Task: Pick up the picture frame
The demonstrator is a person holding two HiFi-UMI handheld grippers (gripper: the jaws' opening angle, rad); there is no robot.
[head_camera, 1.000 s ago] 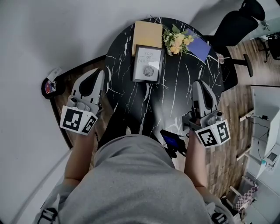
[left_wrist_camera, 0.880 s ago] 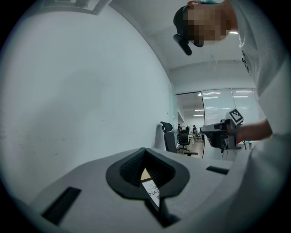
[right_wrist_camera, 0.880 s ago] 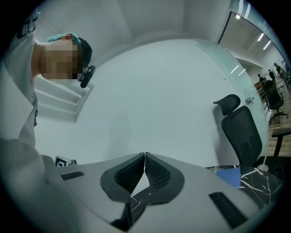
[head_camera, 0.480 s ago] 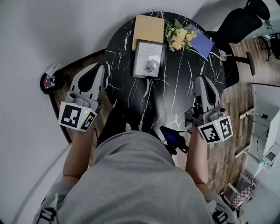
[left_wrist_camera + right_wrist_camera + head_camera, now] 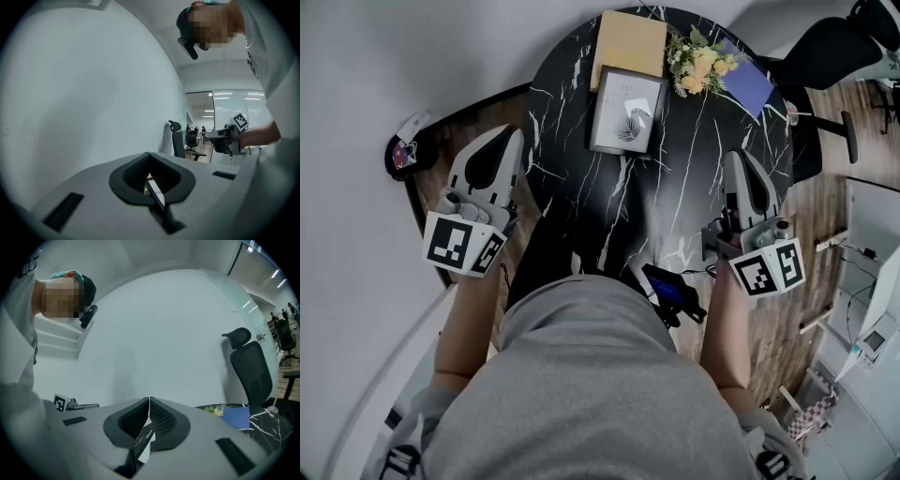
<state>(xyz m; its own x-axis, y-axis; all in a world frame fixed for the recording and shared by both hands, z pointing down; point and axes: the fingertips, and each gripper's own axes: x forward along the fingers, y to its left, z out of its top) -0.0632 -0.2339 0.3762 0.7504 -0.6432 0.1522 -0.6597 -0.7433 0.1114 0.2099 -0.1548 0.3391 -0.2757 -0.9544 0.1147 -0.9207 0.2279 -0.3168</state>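
Flowers point(image 5: 701, 64), blue book point(image 5: 750, 86) — marble table point(image 5: 675, 197).

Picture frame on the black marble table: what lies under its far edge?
A flat tan rectangular board lies there; the dark-rimmed picture frame covers its near corner. How far the board runs underneath is hidden.

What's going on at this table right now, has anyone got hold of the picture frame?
Not yet. A person stands at the round black table with a gripper in each hand. The left gripper, beside the table's left edge, and the right gripper, over its right part, are both shut and empty. The picture frame lies flat on the far side, untouched, next to a tan book and some flowers.
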